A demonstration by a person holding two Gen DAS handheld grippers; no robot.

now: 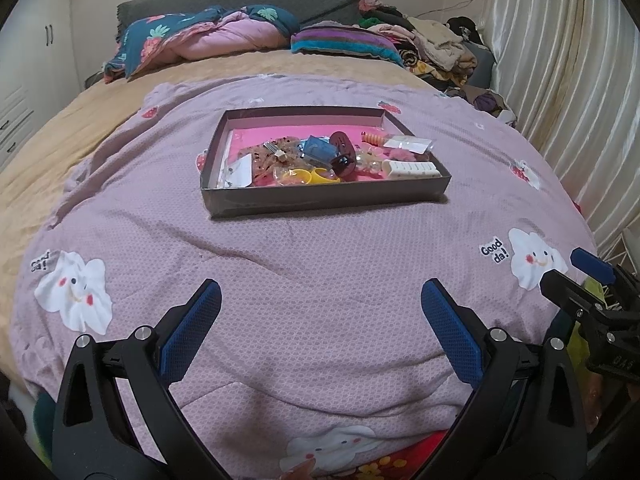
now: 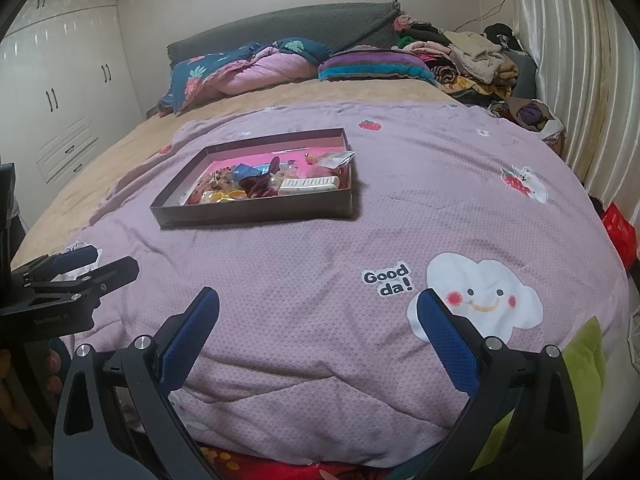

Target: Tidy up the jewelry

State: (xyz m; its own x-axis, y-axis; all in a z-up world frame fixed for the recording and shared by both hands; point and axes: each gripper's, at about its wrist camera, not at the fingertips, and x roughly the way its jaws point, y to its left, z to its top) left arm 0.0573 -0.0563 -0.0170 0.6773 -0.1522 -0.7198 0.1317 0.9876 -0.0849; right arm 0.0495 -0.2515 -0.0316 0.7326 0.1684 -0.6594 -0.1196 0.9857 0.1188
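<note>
Both hand-held grippers hang low over the near end of the bed, empty: the left hand-held gripper [image 1: 320,300] has its blue, mesh-textured pads spread wide apart, and the right hand-held gripper [image 2: 318,304] is splayed just as wide, with nothing between its fingers. Ahead of them, well apart from either, a shallow rectangular box [image 1: 328,200] with dark cardboard walls and a bright pink floor sits on the mauve quilt [image 1: 280,272], whose fabric is finely dotted and printed with smiling white clouds and strawberries. Jewelry and small accessories lie heaped in the box's near half: a yellow plastic ring-shaped piece [image 1: 308,177], a dark maroon oval hair clip [image 1: 343,152], a blue packet [image 1: 318,148], a white ribbed oblong case [image 1: 414,169] against the right wall, an orange-striped piece [image 1: 373,138], and clear little bags [image 1: 412,145] at the right rear. The far half of the pink floor is bare. Beyond the quilt, a tan sheet [image 2: 280,98] leads to folded bedding and a striped pillow [image 2: 376,65].
</note>
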